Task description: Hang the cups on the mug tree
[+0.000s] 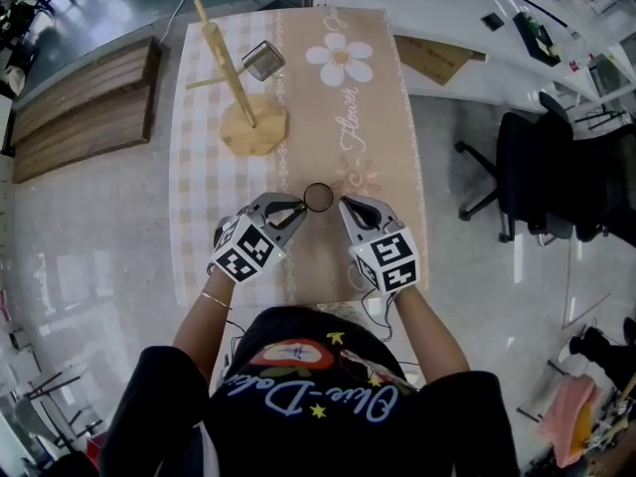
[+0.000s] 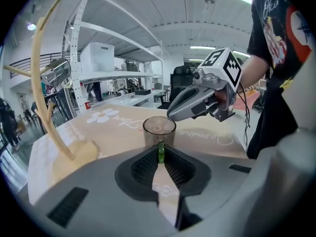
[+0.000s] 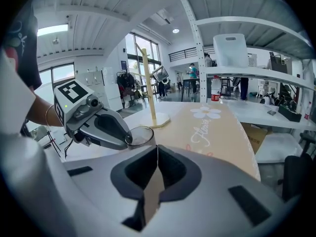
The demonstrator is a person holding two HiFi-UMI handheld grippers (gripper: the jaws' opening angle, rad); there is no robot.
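Observation:
A clear glass cup [image 1: 318, 198] with a green handle [image 2: 160, 152] stands on the tan flowered table cover [image 1: 383, 117] right in front of me. My left gripper [image 1: 296, 210] is shut on that handle, with the cup [image 2: 159, 130] just beyond its jaws. Just right of the cup, my right gripper [image 1: 346, 210] is shut with nothing in it. The wooden mug tree [image 1: 238, 87] stands at the far left of the table. A metal cup [image 1: 263, 60] hangs on one of its pegs. In the right gripper view the tree [image 3: 150, 90] rises behind the left gripper [image 3: 98, 127].
A wooden pallet [image 1: 84, 107] lies on the floor to the left of the table. A black office chair [image 1: 527, 177] stands on the right. A cardboard piece [image 1: 437, 58] lies on a white table beyond. Metal shelving [image 3: 237, 68] runs along the right.

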